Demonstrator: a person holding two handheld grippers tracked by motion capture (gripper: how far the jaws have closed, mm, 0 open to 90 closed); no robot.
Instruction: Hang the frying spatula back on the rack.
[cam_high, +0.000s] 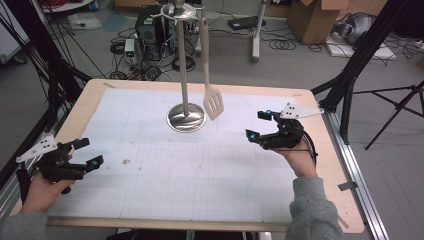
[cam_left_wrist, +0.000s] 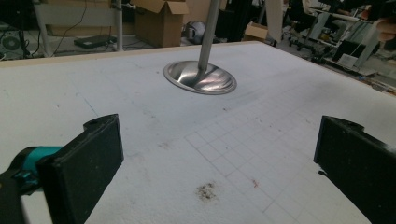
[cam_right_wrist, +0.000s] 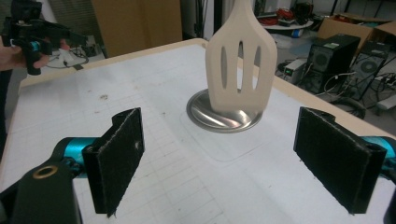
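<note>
Spatula (cam_high: 212, 102) hung from the stand's (cam_high: 184, 70) top hook at upper centre of the high view, blade just above the base, so I held the right gripper (cam_high: 256, 125) wide-jawed, aimed toward it, while the left gripper (cam_high: 84, 152) waited wide-jawed at lower left.

— Any writing you can read anywhere here?

— None. The white sheet (cam_high: 200, 165) over the worktop (cam_high: 90, 95) carries only a printed grid of thin lines, with no numbers or letters on it.

— What about the cardboard boxes (cam_high: 312, 20) on the floor beyond the worktop's far edge?

— Plain faces, or too blurred to tell. The same goes for the computer tower (cam_right_wrist: 332, 58): no brand or label can be made out.
</note>
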